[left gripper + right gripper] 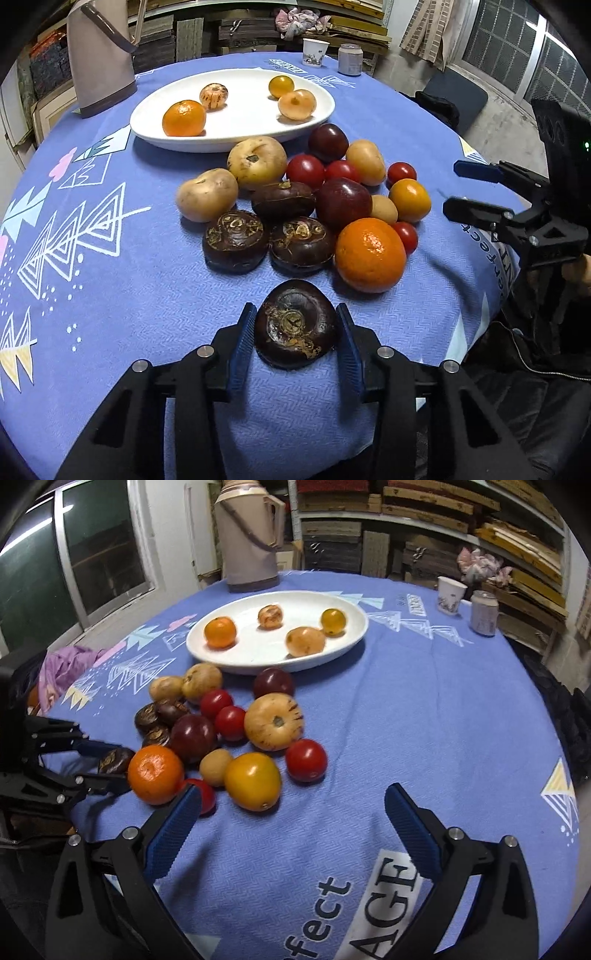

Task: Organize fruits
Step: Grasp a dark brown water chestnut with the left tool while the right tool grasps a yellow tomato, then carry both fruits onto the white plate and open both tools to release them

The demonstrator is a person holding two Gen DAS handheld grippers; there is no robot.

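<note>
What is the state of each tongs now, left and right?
Left tongs: around the dark water chestnut, apparently gripping it.
Right tongs: open, holding nothing.

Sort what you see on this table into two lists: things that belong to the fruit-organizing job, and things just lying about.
Job in hand:
- white plate, four fruits on it
- fruit pile on the cloth
- dark water chestnut between the left gripper fingers
- right gripper, open

Lying about:
- thermos
- paper cup
- small jar
</note>
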